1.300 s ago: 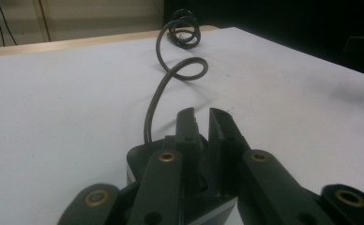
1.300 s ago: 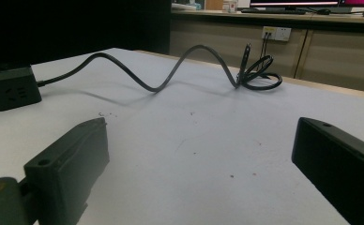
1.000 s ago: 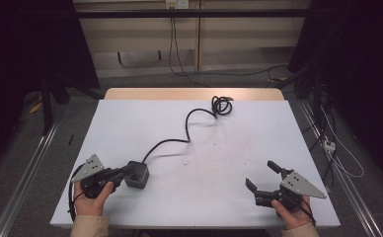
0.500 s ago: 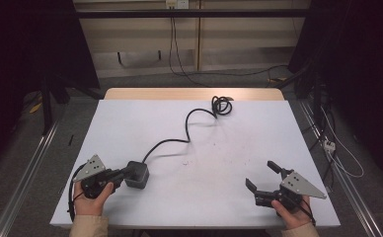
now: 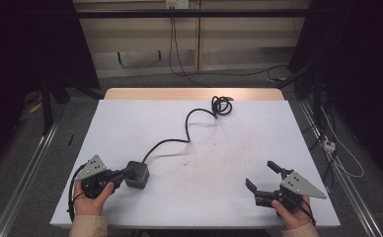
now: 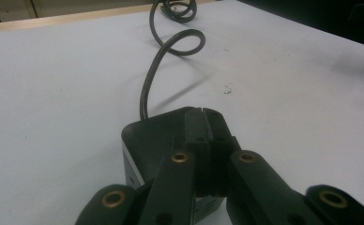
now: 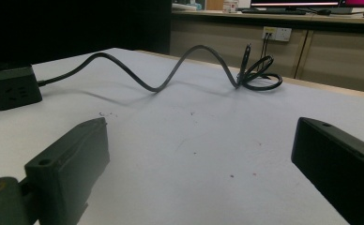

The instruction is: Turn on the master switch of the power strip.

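Showing the dark cube-shaped power adapter (image 5: 136, 174) at about eight o'clock on the white table (image 5: 298, 128), near the front edge, we see the left gripper (image 5: 125, 173) against the cube's near side. In the left gripper view the jaws stand pressed together over the top of the adapter (image 6: 156, 136), with nothing visibly between them; we read this as a clenched gripper resting on or pushing the cube rather than clasping it.

The adapter's black cable (image 5: 179, 138) leaves its far side toward one o'clock, snakes across the table and ends in a small coil (image 5: 221, 104) near the far edge at twelve o'clock. In the right gripper view part of this cable (image 7: 170, 75) arches clear of the surface.

The right gripper (image 5: 264, 178) hovers at about four o'clock, well apart from adapter and cable, jaws spread wide and empty.

Risks, as we judge them: shut jaws bearing on a smooth cube may skid off its top or tip it; a push toward the front edge could send it off the table; the stiff, sprung cable may twist the cube round or drag the coil when the adapter moves.
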`<control>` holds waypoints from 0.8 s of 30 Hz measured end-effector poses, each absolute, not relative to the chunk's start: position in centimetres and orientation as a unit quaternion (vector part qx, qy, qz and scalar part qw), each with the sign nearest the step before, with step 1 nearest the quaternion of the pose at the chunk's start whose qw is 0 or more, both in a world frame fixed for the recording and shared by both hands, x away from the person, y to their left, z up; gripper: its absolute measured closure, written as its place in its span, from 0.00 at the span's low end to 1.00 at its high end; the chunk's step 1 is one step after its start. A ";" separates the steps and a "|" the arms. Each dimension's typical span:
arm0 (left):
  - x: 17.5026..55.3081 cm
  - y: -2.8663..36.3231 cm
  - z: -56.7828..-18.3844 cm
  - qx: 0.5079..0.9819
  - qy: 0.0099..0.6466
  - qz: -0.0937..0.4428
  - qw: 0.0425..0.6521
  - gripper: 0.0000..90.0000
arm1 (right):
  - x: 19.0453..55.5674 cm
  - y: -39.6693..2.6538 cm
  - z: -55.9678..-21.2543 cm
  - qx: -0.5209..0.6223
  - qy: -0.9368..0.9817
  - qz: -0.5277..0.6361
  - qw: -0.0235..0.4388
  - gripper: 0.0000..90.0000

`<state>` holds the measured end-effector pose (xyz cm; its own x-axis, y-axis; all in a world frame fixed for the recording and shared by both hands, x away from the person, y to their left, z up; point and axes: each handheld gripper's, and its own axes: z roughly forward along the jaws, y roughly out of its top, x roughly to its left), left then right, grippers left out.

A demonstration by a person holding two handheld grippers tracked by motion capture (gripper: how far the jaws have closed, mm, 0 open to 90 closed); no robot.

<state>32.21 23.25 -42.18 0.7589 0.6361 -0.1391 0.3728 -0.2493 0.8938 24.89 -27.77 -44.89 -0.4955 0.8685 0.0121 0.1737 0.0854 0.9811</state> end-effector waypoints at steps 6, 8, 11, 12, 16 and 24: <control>32.3 23.2 -42.3 0.781 0.325 0.125 0.519 1.00 | 24.9 -27.8 -44.9 0.392 0.665 0.552 0.315 0.04; 32.3 23.2 -42.3 0.782 0.324 0.127 0.518 1.00 | 24.9 -27.8 -44.9 0.391 0.666 0.552 0.315 0.04; 32.3 23.2 -42.3 0.783 0.324 0.126 0.516 1.00 | 24.9 -27.8 -44.9 0.391 0.666 0.552 0.315 0.04; 32.3 23.2 -42.3 0.782 0.324 0.126 0.517 1.00 | 24.9 -27.8 -44.9 0.390 0.666 0.552 0.315 0.04; 32.3 23.1 -42.3 0.782 0.325 0.128 0.517 1.00 | 24.9 -27.8 -44.9 0.390 0.666 0.553 0.315 0.04; 32.4 23.1 -42.5 0.785 0.324 0.128 0.512 1.00 | 24.9 -27.8 -44.9 0.390 0.666 0.552 0.315 0.04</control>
